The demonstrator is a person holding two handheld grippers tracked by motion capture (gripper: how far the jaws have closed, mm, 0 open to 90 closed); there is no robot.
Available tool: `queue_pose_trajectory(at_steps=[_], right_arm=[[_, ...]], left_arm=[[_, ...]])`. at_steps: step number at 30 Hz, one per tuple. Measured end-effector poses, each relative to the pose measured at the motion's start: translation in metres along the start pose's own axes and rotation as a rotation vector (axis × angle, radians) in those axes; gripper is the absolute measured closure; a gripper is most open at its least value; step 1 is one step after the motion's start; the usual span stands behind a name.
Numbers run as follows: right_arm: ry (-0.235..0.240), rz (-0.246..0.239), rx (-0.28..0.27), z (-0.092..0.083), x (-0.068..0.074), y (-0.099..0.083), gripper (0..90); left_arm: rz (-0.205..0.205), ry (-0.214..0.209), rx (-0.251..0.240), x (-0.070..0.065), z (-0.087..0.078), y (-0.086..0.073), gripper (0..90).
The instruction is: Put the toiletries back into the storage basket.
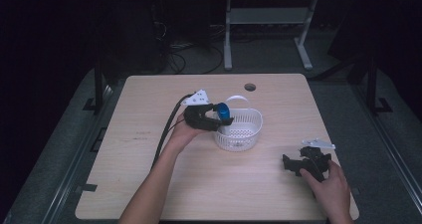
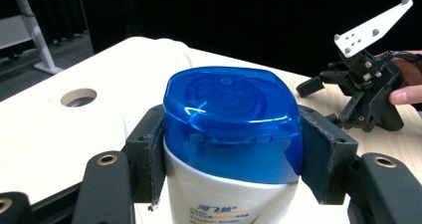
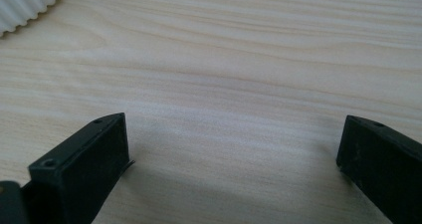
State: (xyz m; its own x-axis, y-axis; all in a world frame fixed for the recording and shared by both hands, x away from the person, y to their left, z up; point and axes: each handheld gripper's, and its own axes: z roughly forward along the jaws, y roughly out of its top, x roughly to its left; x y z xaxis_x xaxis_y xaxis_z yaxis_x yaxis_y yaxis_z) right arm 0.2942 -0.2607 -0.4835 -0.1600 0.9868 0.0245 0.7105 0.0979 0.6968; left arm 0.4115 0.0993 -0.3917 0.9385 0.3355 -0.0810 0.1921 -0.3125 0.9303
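The left gripper (image 2: 231,149) is clamped on the blue-capped shampoo bottle (image 2: 229,134) just under its cap, where the stiff, smooth plastic could slip between the pads.

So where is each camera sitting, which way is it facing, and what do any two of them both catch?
High view: above the person's side, facing forward and down on the table; both forearms, left claw at the basket, right claw.
Left gripper view: on the left claw, facing across the table; its pads clamp the blue-capped bottle.
Right gripper view: on the right claw, low over bare wood, jaws apart.
Shared: high and left gripper views both show the bottle and right claw.
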Motion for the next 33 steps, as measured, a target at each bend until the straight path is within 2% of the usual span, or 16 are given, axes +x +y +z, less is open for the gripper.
queue_pose_trajectory(at_steps=[7, 10, 13, 16, 25, 33], right_arm=[[0.0, 0.0, 0.0, 0.0, 0.0, 0.0, 0.0], [0.0, 0.001, 0.0, 0.0, 0.0, 0.0, 0.0], [0.0, 0.001, 0.0, 0.0, 0.0, 0.0, 0.0], [0.0, 0.001, 0.0, 0.0, 0.0, 0.0, 0.0], [0.002, -0.002, 0.0, -0.001, 0.0, -0.001, 0.0], [0.003, -0.002, -0.001, -0.001, -0.001, -0.001, 0.0]], left_arm=[[0.016, -0.004, -0.016, -0.003, -0.001, 0.001, 36.3], [0.019, 0.012, -0.037, -0.004, -0.004, 0.005, 27.9], [0.019, 0.034, -0.013, -0.004, -0.006, 0.007, 18.7], [0.005, 0.032, 0.012, -0.003, -0.009, 0.007, 13.9], [0.008, 0.066, 0.048, -0.003, -0.024, 0.007, 13.5], [-0.005, 0.099, 0.073, -0.007, -0.049, 0.002, 13.5]])
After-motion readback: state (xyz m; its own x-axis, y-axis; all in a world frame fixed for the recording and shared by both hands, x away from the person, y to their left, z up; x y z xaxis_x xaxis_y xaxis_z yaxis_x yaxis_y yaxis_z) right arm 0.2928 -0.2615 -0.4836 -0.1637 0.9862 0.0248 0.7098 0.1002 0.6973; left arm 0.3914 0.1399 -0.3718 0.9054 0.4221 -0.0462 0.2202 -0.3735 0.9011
